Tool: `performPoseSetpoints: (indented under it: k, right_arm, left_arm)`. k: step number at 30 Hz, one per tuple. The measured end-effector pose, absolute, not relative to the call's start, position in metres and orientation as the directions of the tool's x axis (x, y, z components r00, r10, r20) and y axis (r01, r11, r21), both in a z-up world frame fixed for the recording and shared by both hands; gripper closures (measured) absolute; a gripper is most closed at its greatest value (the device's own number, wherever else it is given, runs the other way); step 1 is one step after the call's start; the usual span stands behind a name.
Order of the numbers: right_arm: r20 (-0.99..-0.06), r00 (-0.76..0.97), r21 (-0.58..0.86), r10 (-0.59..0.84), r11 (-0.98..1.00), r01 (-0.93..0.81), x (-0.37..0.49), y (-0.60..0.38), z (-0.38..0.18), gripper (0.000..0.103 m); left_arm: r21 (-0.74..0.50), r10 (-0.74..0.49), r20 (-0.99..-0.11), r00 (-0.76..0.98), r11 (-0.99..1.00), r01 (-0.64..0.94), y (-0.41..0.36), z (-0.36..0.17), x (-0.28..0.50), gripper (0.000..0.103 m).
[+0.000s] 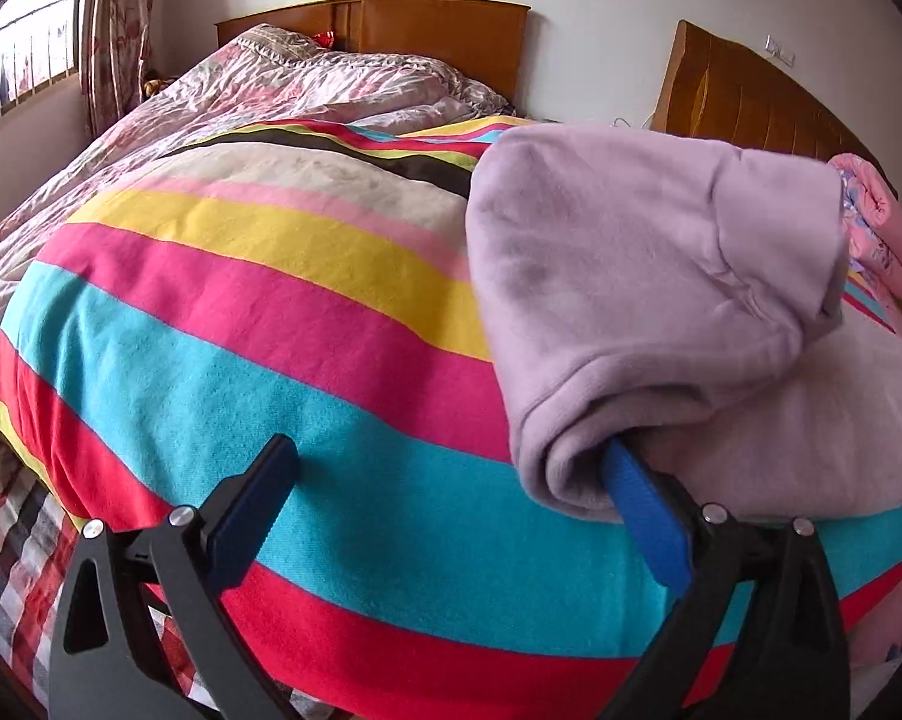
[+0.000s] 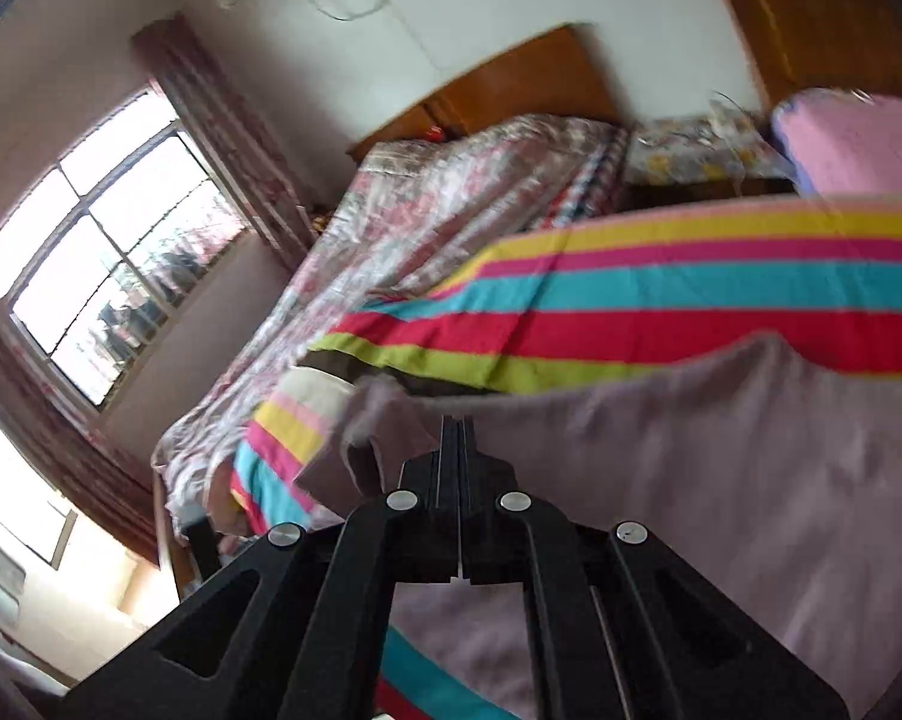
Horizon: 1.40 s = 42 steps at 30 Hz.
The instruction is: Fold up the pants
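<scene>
The soft lilac fleece pants point(image 1: 649, 276) lie on the striped, multicoloured blanket point(image 1: 258, 324) that covers the bed, with one thick part rolled over the rest into a rounded fold. The left gripper point(image 1: 444, 516) is spread wide; its blue-padded right finger point(image 1: 643, 516) is tucked into the open end of the rolled layer while the other finger stands clear over the blanket. In the right wrist view the right gripper point(image 2: 455, 438) has its fingers pressed together, apparently pinching an edge of the pants point(image 2: 661, 468) and lifting it, though the pinch point is blurred.

This looks like a fold in progress: one part is being carried across. The next move probably calls for laying the held edge flat and square on the lower layer, then sliding the left finger out without dragging the cloth.

Waistband and leg ends cannot be told apart. A crumpled pink floral quilt point(image 1: 306, 84) lies beyond.
</scene>
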State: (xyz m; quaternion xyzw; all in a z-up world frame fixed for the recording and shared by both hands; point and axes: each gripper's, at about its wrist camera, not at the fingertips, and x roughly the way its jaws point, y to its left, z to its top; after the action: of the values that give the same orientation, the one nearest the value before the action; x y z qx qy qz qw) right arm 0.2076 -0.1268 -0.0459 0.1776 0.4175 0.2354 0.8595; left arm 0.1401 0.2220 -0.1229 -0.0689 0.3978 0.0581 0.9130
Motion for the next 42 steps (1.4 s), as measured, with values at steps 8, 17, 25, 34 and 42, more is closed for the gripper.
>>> performPoseSetpoints:
  k: [8, 17, 25, 34, 42]
  right_arm:
    - [-0.751, 0.414, 0.462, 0.514, 0.858, -0.227, 0.216, -0.109, -0.113, 0.085]
    - [-0.740, 0.360, 0.501, 0.569, 0.822, -0.269, 0.233, -0.090, -0.133, 0.085]
    - [-0.609, 0.334, 0.632, 0.719, 0.695, -0.343, 0.225, -0.095, -0.129, 0.017]
    - [-0.625, 0.338, 0.586, 0.704, 0.709, -0.394, 0.216, -0.084, -0.123, 0.015]
    - [-0.625, 0.288, 0.619, 0.726, 0.685, -0.384, 0.245, -0.070, -0.122, 0.017]
  left_arm:
    - [-0.067, 0.064, -0.738, 0.672, 0.984, -0.168, 0.223, -0.126, 0.147, 0.001]
    - [-0.203, -0.116, -0.648, 0.753, 0.979, -0.023, 0.209, -0.054, 0.124, 0.002]
    - [0.033, 0.046, -0.888, 0.457, 0.999, -0.036, 0.217, -0.081, 0.225, 0.006]
    - [0.026, -0.043, -0.924, 0.379, 0.985, 0.173, 0.153, -0.071, 0.344, 0.005]
    - [-0.031, -0.091, -0.837, 0.540, 0.992, 0.119, 0.135, -0.025, 0.329, 0.005]
